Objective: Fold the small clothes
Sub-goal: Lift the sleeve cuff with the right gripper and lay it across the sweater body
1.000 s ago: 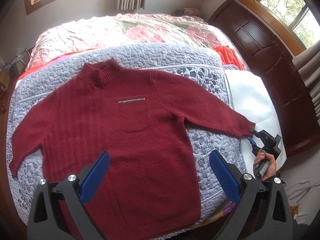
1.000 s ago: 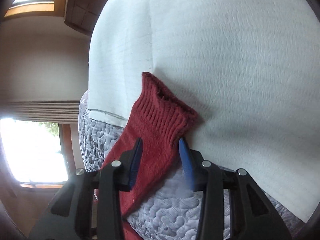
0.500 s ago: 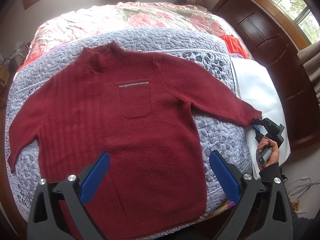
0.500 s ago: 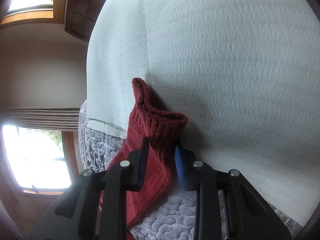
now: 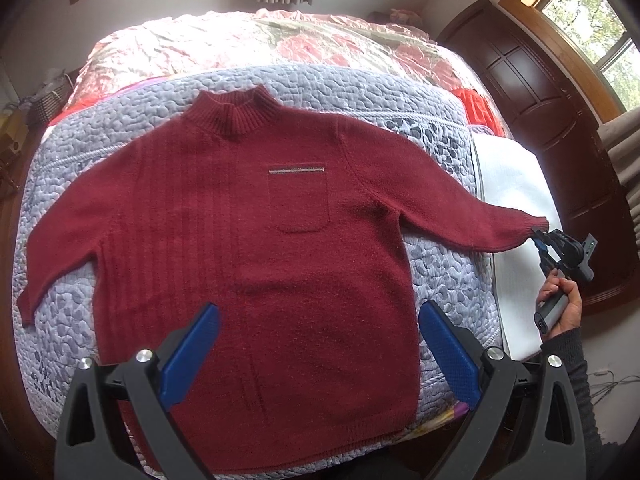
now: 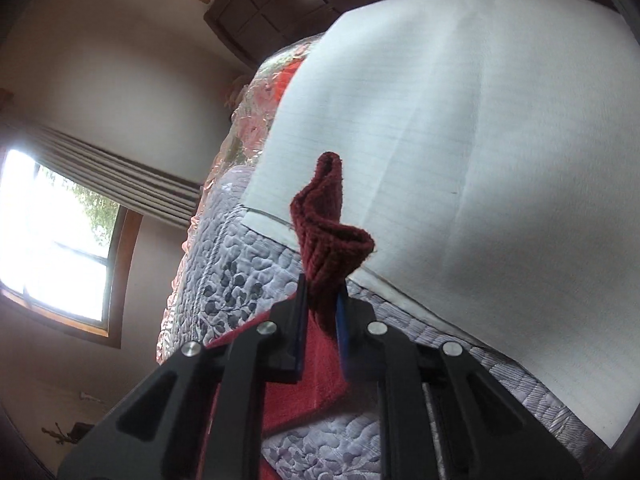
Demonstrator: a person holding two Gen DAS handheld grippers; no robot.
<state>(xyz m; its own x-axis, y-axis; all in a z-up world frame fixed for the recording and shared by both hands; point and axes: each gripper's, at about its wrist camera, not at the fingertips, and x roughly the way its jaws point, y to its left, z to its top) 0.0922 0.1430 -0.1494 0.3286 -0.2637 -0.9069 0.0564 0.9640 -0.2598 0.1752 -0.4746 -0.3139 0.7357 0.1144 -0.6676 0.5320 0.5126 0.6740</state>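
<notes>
A dark red knitted sweater (image 5: 256,248) lies face up and spread flat on a grey quilted bed cover (image 5: 436,136), collar away from me, both sleeves out. My left gripper (image 5: 316,356) hovers open above the sweater's lower hem with nothing between its blue pads. At the right sleeve's end, my right gripper (image 5: 538,240) is shut on the cuff (image 6: 332,236), held by a hand (image 5: 560,304). In the right wrist view the cuff bunches up above the closed jaws, lifted a little off the bed.
A white sheet (image 5: 512,208) covers the bed's right side under the cuff. A floral blanket (image 5: 280,44) lies at the far end. A dark wooden cabinet (image 5: 544,92) stands close on the right, with windows (image 5: 600,12) beyond.
My right gripper closed on the sleeve cuff and raised it, bunching the knit. The left gripper drew back slightly, staying open over the hem.
</notes>
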